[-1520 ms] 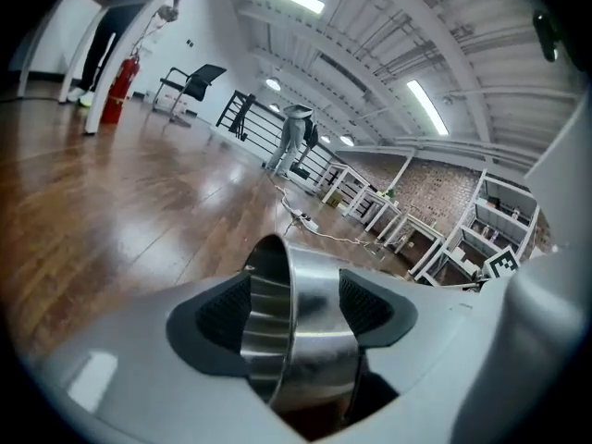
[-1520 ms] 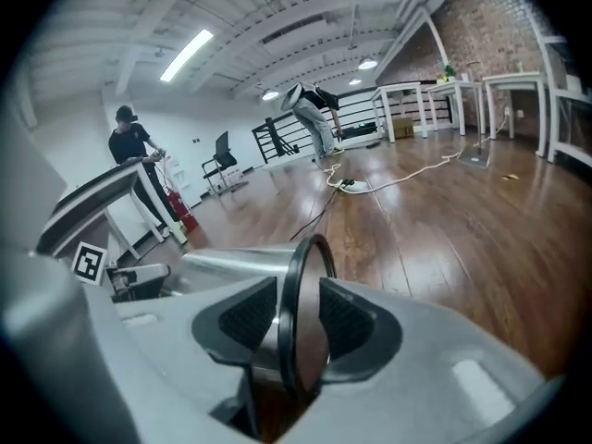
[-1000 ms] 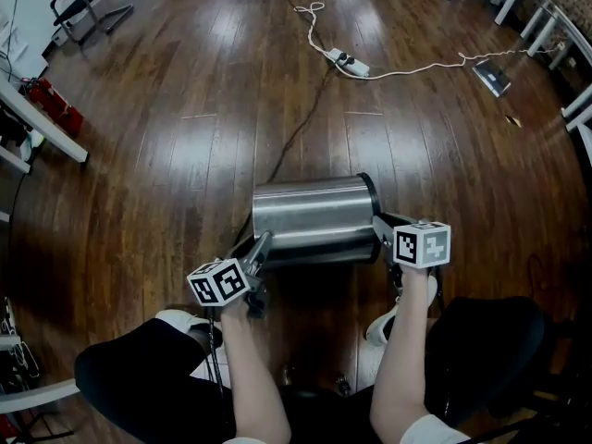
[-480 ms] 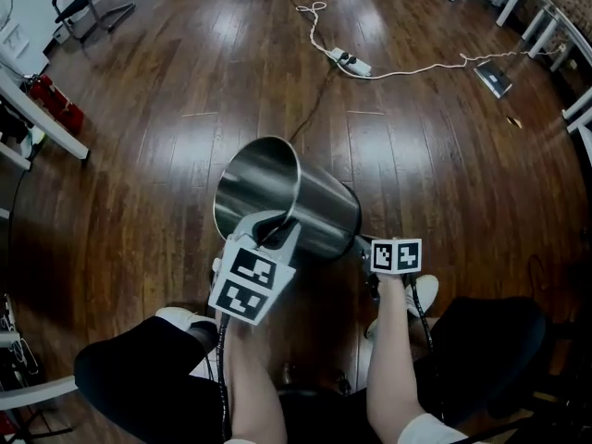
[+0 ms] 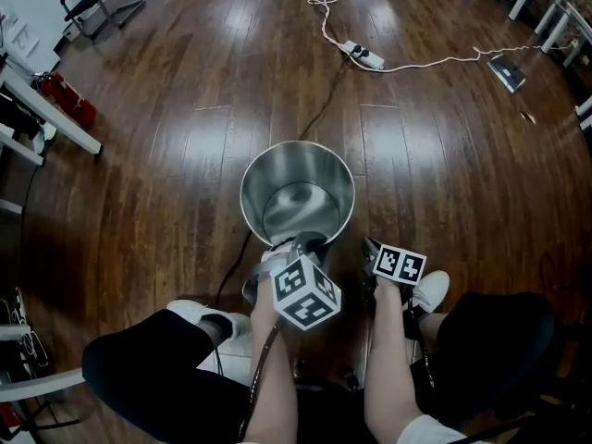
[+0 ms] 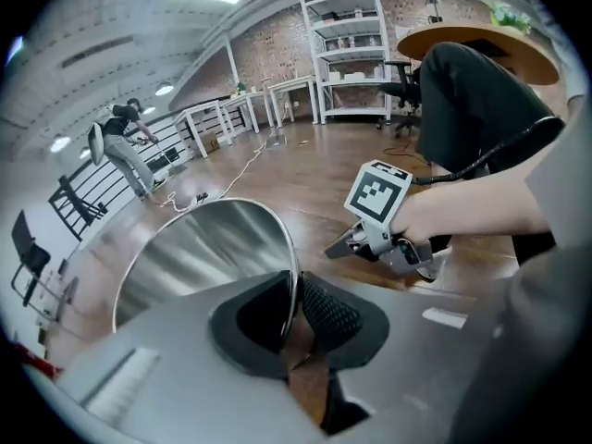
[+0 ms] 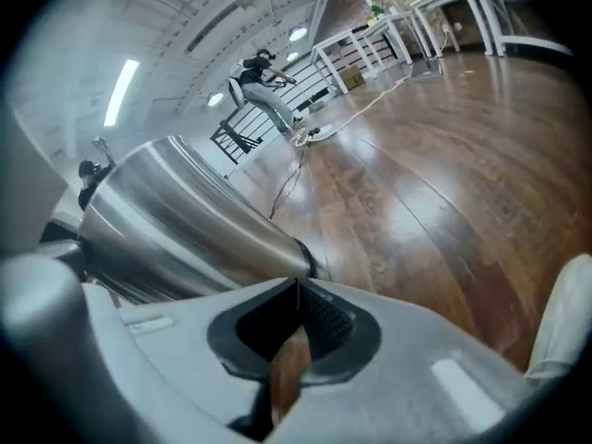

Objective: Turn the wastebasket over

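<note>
The shiny steel wastebasket (image 5: 297,192) stands upright on the wood floor with its open mouth facing up. My left gripper (image 5: 294,245) is on the near rim. In the left gripper view the thin rim (image 6: 292,266) runs between the two pads, and the jaws are closing on it (image 6: 296,308). My right gripper (image 5: 367,248) is low at the basket's right side, by its base. In the right gripper view its pads (image 7: 296,317) meet with nothing between them, and the basket's wall (image 7: 176,220) lies just beyond to the left.
A white power strip (image 5: 361,55) with its cable lies far back on the floor. A dark cable (image 5: 319,109) runs toward the basket. The person's knees and a white shoe (image 5: 430,289) are close behind the grippers. White table legs (image 5: 51,109) stand at the left.
The wastebasket went from lying on its side, through a tilt, to upright with its mouth up. My left gripper rolled and swung right with the rim. My right gripper dropped toward the base.
</note>
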Action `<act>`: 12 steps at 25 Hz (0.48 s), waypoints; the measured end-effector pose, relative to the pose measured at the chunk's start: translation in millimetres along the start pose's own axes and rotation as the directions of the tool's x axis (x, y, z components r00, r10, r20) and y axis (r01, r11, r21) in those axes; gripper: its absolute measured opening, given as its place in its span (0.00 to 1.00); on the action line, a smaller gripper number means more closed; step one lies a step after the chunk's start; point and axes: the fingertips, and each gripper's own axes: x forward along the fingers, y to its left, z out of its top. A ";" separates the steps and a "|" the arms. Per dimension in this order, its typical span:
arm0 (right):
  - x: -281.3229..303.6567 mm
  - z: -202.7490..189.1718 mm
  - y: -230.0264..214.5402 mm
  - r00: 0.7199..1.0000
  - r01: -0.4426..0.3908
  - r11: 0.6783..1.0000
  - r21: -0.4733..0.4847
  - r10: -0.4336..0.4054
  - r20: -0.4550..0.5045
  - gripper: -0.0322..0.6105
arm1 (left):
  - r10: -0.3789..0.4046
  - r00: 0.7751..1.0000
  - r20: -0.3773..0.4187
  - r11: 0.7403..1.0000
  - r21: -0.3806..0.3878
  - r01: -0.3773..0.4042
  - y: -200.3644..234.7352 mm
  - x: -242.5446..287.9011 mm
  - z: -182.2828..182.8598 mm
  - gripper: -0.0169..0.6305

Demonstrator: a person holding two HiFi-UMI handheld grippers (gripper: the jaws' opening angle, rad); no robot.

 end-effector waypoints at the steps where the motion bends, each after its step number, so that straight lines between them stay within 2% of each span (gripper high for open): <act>1: -4.6 10.7 10.7 0.999 -0.019 0.999 -0.026 0.019 0.026 0.04 | 0.012 1.000 0.009 1.000 0.006 -0.012 -0.8 -0.4 0.4 0.12; 3: -17.7 35.9 35.2 0.994 -0.058 0.993 -0.100 0.067 0.092 0.05 | 0.033 0.997 0.063 0.999 -0.009 -0.033 0.3 -2.7 4.0 0.12; 4: -26.6 49.7 49.0 0.987 -0.078 0.986 -0.145 0.098 0.130 0.05 | 0.041 0.994 0.106 0.999 -0.040 -0.037 2.8 -5.1 7.0 0.13; 6: -49.1 73.8 78.7 0.965 -0.116 0.965 -0.234 0.165 0.202 0.05 | 0.059 0.976 0.207 0.988 -0.153 -0.027 9.9 -13.0 11.6 0.17; 7: -61.6 82.2 93.3 0.954 -0.129 0.952 -0.277 0.195 0.227 0.05 | 0.079 0.962 0.262 0.974 -0.227 -0.019 14.7 -19.3 12.0 0.20; 9: -87.7 91.5 120.2 0.935 -0.140 0.918 -0.372 0.246 0.256 0.05 | 0.169 0.918 0.359 0.925 -0.378 -0.023 27.7 -40.0 10.1 0.21; 11: -114.4 94.1 143.9 0.919 -0.134 0.869 -0.476 0.289 0.270 0.05 | 0.291 0.858 0.424 0.870 -0.489 -0.053 40.6 -69.2 7.7 0.21; 12: -127.5 94.0 155.5 0.909 -0.127 0.841 -0.526 0.311 0.277 0.05 | 0.345 0.823 0.451 0.847 -0.527 -0.066 45.4 -85.3 8.1 0.16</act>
